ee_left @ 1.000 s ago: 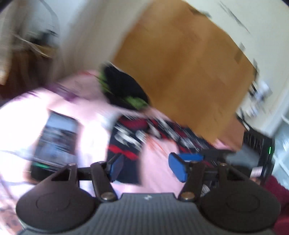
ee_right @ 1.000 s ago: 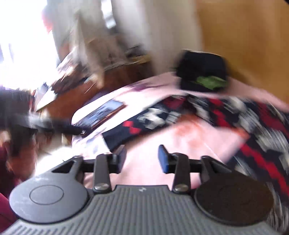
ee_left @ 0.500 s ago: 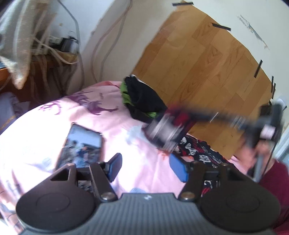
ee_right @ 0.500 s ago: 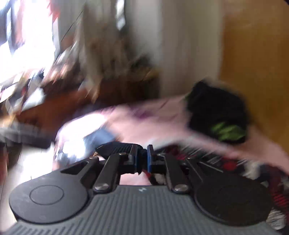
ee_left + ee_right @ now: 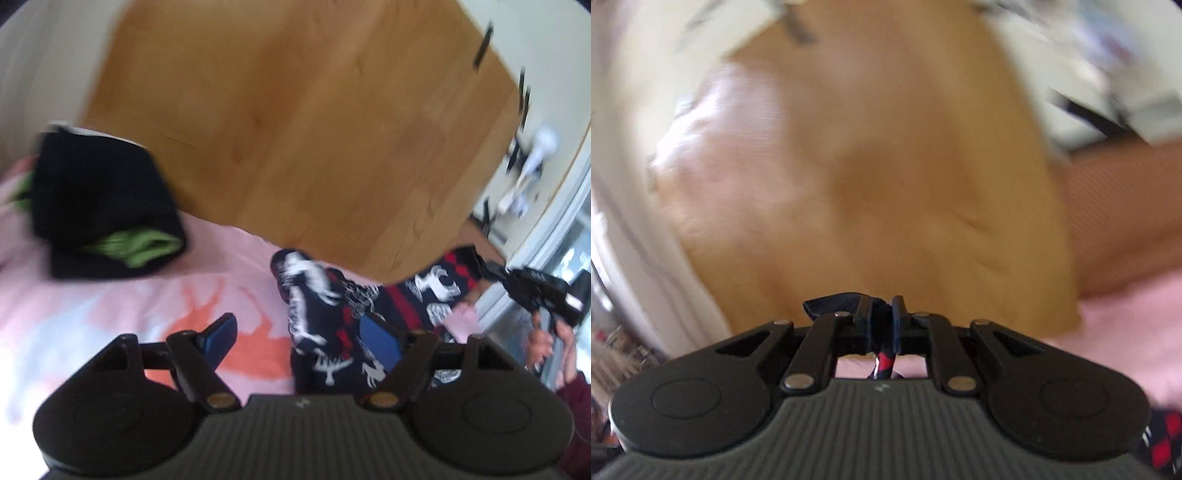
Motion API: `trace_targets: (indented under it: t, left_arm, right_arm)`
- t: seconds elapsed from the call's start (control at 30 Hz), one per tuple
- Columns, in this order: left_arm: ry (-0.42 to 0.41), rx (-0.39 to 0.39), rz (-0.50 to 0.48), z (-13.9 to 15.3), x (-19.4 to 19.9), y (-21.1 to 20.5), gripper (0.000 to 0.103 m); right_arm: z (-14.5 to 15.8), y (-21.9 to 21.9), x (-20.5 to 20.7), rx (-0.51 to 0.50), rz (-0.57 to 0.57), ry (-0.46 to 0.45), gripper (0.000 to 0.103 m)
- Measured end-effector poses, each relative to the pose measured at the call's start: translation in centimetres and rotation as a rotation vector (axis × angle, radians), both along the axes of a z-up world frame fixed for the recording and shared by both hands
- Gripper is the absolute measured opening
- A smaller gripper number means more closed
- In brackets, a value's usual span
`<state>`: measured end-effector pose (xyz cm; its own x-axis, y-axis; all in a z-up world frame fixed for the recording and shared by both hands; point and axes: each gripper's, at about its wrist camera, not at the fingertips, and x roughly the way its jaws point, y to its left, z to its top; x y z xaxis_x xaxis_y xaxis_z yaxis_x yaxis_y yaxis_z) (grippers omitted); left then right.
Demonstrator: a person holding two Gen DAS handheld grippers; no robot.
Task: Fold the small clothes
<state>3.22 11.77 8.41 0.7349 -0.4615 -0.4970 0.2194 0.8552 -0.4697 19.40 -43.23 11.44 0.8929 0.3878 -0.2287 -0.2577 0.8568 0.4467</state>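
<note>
Gripping a dark edge of the patterned garment (image 5: 882, 360), the right gripper (image 5: 882, 317) has its fingers pressed together on the cloth, a strip of navy and red fabric hanging down between them in the right wrist view. That view is heavily blurred; behind the fingers stands a broad wooden panel (image 5: 886, 166), with pink bedding at the lower right.

In the left wrist view the left gripper (image 5: 299, 336) hangs above the pink bedsheet (image 5: 110, 295) with its blue-padded fingers (image 5: 221, 336) standing well apart; its jaws have just been opening, and nothing is pressed between them. The garment, navy with white deer figures and red bands, lies bunched on the bed ahead of the right-hand finger and stretches up and to the right toward the other gripper, seen at the right edge in the person's hand (image 5: 550, 339). A maroon sleeve (image 5: 576, 398) shows below that hand.

A folded black garment with green trim (image 5: 107, 210) sits at the far left of the bed, well apart from the patterned one, against the foot of the wooden panel. An orange printed figure (image 5: 255, 350) marks the sheet just beyond the left finger. The scene is softened by motion blur throughout.
</note>
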Motion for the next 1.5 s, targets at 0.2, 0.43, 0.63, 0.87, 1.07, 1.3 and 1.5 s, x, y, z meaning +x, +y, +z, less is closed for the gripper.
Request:
trace_targets:
  t: [0.2, 0.43, 0.63, 0.87, 1.07, 1.3, 1.5]
  left_arm:
    - [0.127, 0.055, -0.062, -3.4, 9.4, -6.5, 0.076]
    - [0.107, 0.211, -0.085, -4.5, 13.8, -12.3, 0.022]
    - [0.135, 0.125, 0.076, -6.0, 14.6, -9.0, 0.027]
    - [0.18, -0.008, 0.09, -5.4, 14.5, -7.1, 0.081]
    - [0.232, -0.025, 0.028, -4.9, 18.8, -8.4, 0.016]
    - [0.081, 0.239, 0.045, -4.6, 18.5, -12.0, 0.022]
    - [0.104, 0.188, 0.159, -3.7, 17.7, -10.0, 0.041]
  right_arm:
    - [-6.9, -5.5, 2.3, 0.112, -0.075, 0.105, 0.013]
    - [-8.6, -7.5, 2.9, 0.176, -0.071, 0.077, 0.013]
    - [-9.9, -8.1, 0.1, 0.184, -0.106, 0.043, 0.013]
    - [-11.9, -7.7, 0.4, 0.118, -0.146, 0.127, 0.013]
    - [-11.6, -8.8, -1.3, 0.157, -0.261, 0.029, 0.013]
    - [-12.8, -8.2, -0.4, 0.104, -0.259, 0.087, 0.013]
    - [-13.2, -9.1, -0.2, 0.142, -0.267, 0.14, 0.013]
